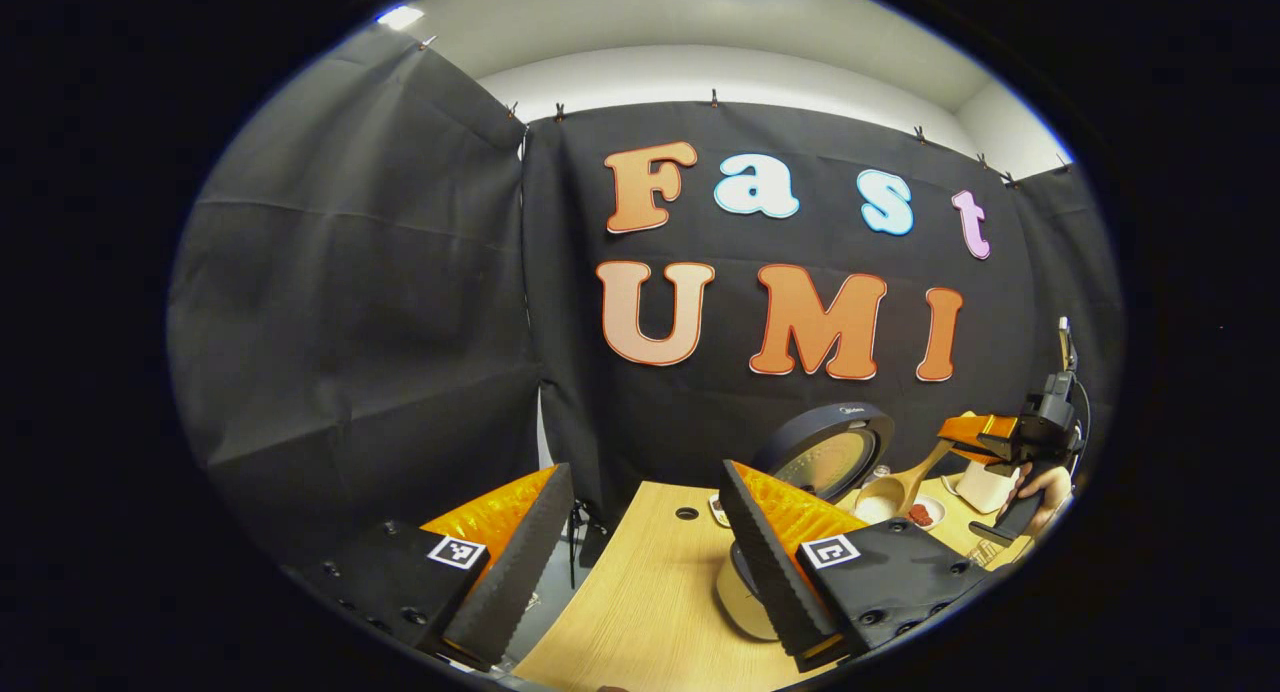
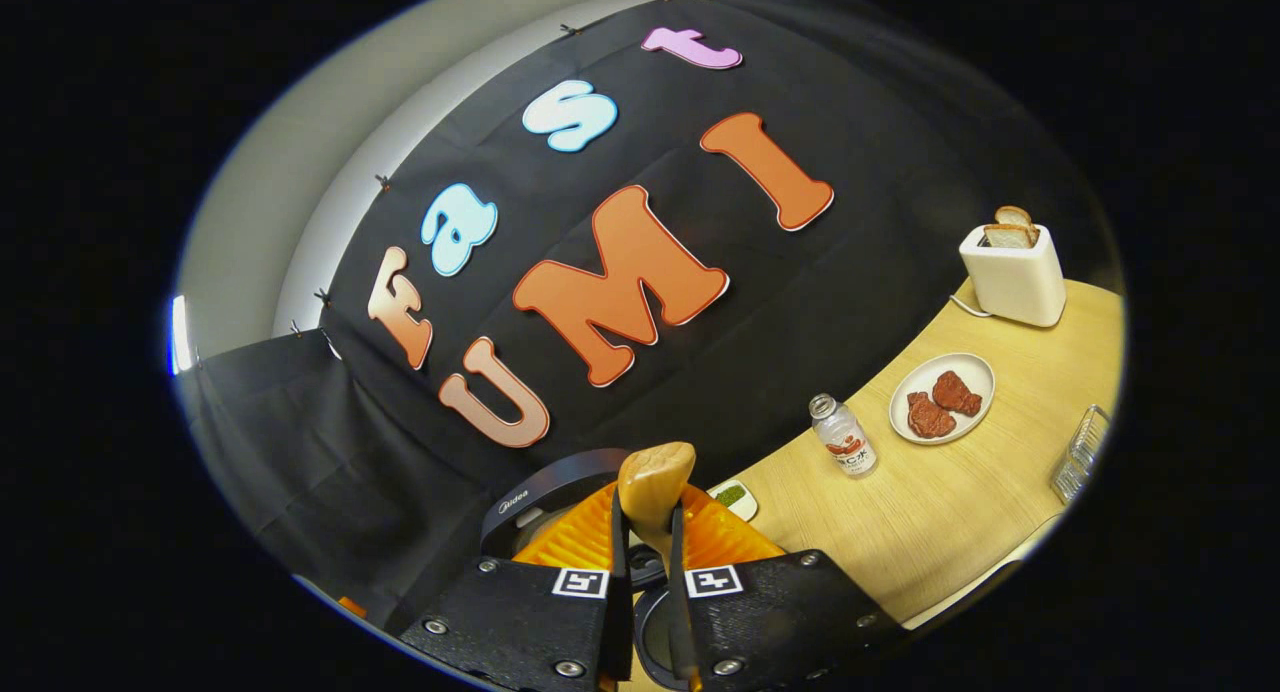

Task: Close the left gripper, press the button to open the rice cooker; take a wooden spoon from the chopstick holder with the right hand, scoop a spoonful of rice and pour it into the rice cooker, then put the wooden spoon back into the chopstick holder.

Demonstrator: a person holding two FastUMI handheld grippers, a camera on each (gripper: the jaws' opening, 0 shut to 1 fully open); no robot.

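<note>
Holding the wooden spoon [image 2: 655, 492] in the right gripper [image 2: 648, 562], I find its jaws clamped on the handle, which runs forward along the fingers and ends in the bowl just ahead of them. In the left gripper view the same spoon [image 1: 893, 492] shows farther off, its bowl hanging low and beside the raised lid of the rice cooker [image 1: 825, 452], with the handle rising to the right gripper [image 1: 985, 434] and the hand [image 1: 1045, 487] behind it. I cannot tell whether the bowl carries rice.

The cooker stands open on the counter [image 1: 650, 592], lid tipped up toward the booth wall. In the right gripper view its dark lid rim [image 2: 545, 497] sits directly below and just beyond the spoon. My judgement: the pour turns on this relation, the spoon's long axis pointing over the pot mouth, so a roll of the right wrist should suffice.

The left gripper [image 1: 645, 547] has its jaws spread wide and empty, and hangs near the cooker body.

A bottle [image 2: 845, 437], a plate [image 2: 975, 372] of reddish pieces and a toaster [image 2: 1015, 272] stand well apart to the right. I cannot identify the chopstick holder with confidence.
</note>
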